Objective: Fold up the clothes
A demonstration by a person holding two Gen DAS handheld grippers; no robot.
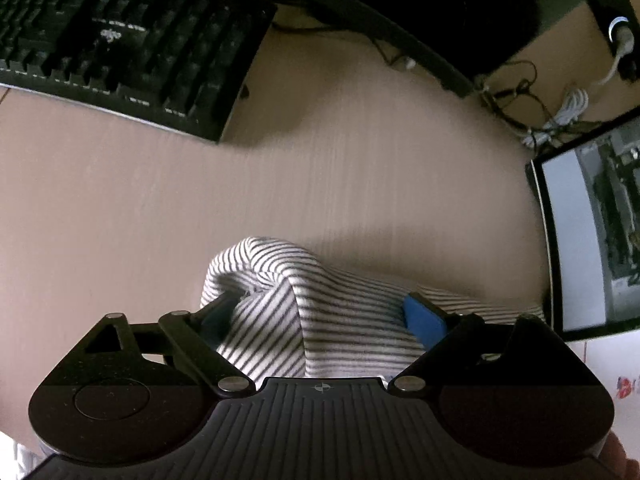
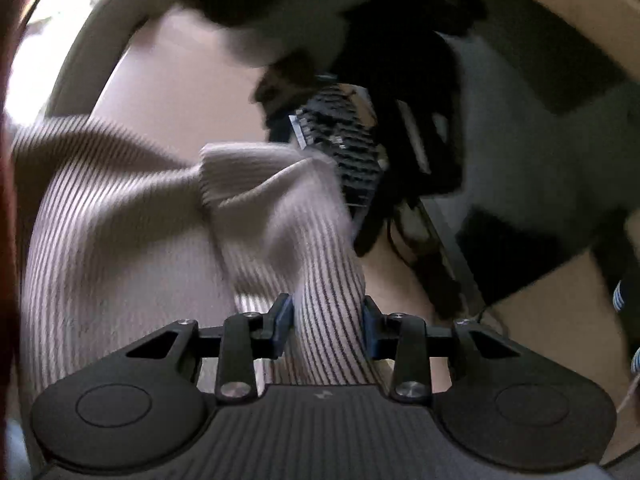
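My right wrist feed was badly motion-smeared, w/ blown-out glare top left; left feed was dim but sharper, fisheye bending the edges.

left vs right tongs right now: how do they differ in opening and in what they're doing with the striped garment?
Opening: the left tongs stand wide, the right tongs are much narrower.
Grip: the right tongs are clamped on a bunched strip of the striped garment; the left tongs straddle a loose hump of it, pads not visibly pressing.
Picture: the left view is sharp, the right one blurred.
Shared: blue pads, same garment between them.
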